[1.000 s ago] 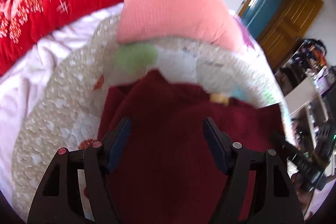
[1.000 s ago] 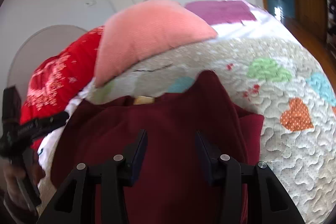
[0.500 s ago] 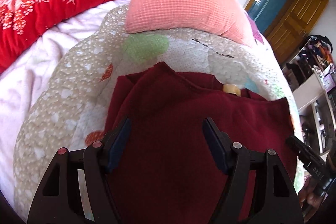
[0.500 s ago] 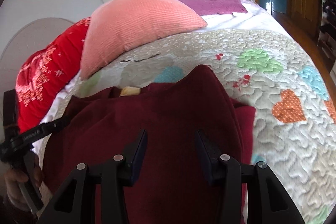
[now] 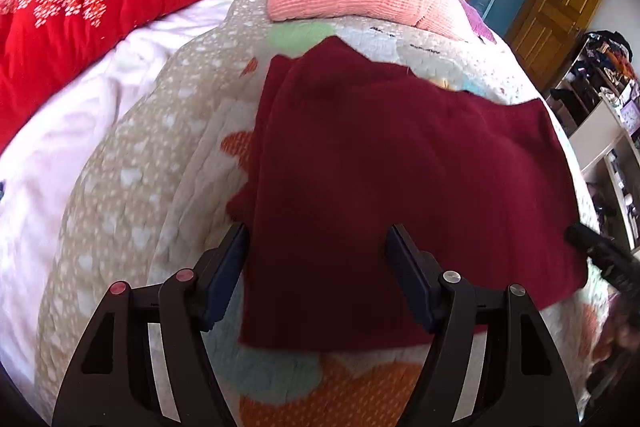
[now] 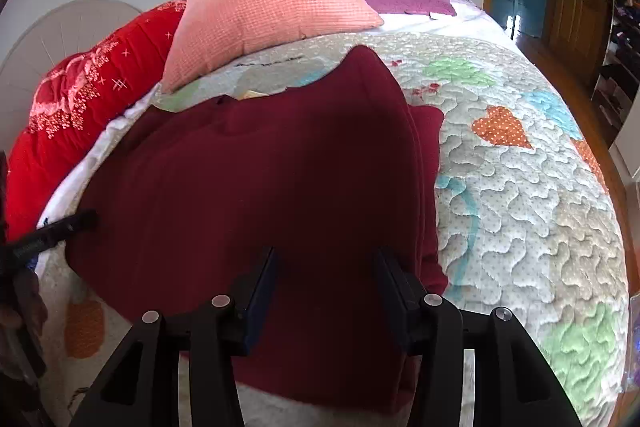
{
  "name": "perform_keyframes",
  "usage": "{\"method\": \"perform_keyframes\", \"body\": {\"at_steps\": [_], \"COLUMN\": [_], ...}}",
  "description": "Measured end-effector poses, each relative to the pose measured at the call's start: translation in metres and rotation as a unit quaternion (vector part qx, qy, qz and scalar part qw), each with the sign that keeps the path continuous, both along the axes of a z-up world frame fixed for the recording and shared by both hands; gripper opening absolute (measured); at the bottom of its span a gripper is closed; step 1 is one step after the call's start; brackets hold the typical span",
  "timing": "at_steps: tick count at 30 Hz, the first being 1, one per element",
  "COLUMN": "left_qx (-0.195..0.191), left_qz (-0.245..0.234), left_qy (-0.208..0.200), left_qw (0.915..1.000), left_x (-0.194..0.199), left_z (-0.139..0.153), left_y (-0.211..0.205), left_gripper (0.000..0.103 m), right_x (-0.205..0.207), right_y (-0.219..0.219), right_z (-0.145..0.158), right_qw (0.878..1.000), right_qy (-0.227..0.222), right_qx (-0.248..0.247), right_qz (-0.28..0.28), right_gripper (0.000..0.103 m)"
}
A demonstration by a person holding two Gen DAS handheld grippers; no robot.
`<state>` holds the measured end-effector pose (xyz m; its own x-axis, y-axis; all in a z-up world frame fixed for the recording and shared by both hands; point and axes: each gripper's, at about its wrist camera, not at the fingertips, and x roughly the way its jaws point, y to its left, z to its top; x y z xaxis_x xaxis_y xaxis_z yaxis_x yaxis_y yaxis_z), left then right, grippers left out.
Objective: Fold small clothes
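A quilted bedspread covers the bed, a pink pillow at its far end. The dark red garment lies flat, directly ahead of both tools. The left gripper and right gripper hover above it, jaws spread, holding nothing.

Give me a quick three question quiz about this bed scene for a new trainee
1. True or false: the left tool is shut on the dark red garment.
2. What lies on the quilt beyond the garment? A) pink pillow B) basket C) towel
3. Fill in: both tools, right tool included, have their jaws ____.

Key: 1 false, its jaws stand apart; 2 A; 3 open.
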<state>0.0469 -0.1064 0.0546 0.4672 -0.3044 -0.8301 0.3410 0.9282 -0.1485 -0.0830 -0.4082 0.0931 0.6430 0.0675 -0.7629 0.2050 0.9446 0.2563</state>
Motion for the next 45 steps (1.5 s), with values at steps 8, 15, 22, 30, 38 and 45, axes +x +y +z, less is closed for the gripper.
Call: {"method": "perform_keyframes", "body": {"at_steps": [8,15,22,30,38,45], "left_qx": [-0.006,0.016,0.035,0.033,0.015,-0.019], "left_qz": [0.019,0.027,0.021,0.021,0.047,0.048], "left_qy": [0.008,-0.011,-0.041,-0.045,-0.026,-0.013], "left_qw": [0.9998,0.9994,0.9983,0.9982,0.9985,0.9986], "left_x": [-0.012,-0.022,-0.036,-0.028,0.003,0.007], "left_z": [-0.015,-0.005,0.005,0.006,-0.003,-0.009], "left_y": [0.015,0.016,0.013,0.01,0.013,0.023], "left_gripper": [0.071,0.071,0.071,0.071,0.071,0.071], "right_x": [-0.024,-0.03,-0.038,-0.028,0.012,0.067], "right_y": [0.017,0.019,0.041,0.033,0.004,-0.018], "right_z": [-0.007,-0.007,0.004,0.004,0.014,0.015], "right_qw": [1.0,1.0,1.0,1.0,0.999,0.997], "right_qy": [0.007,0.013,-0.001,-0.007,-0.032,-0.053], "right_qx": [-0.012,0.003,0.0,0.005,-0.007,-0.006], "right_qz": [0.013,0.006,0.029,0.005,-0.019,-0.047], "right_gripper": [0.049,0.049,0.049,0.049,0.049,0.049]}}
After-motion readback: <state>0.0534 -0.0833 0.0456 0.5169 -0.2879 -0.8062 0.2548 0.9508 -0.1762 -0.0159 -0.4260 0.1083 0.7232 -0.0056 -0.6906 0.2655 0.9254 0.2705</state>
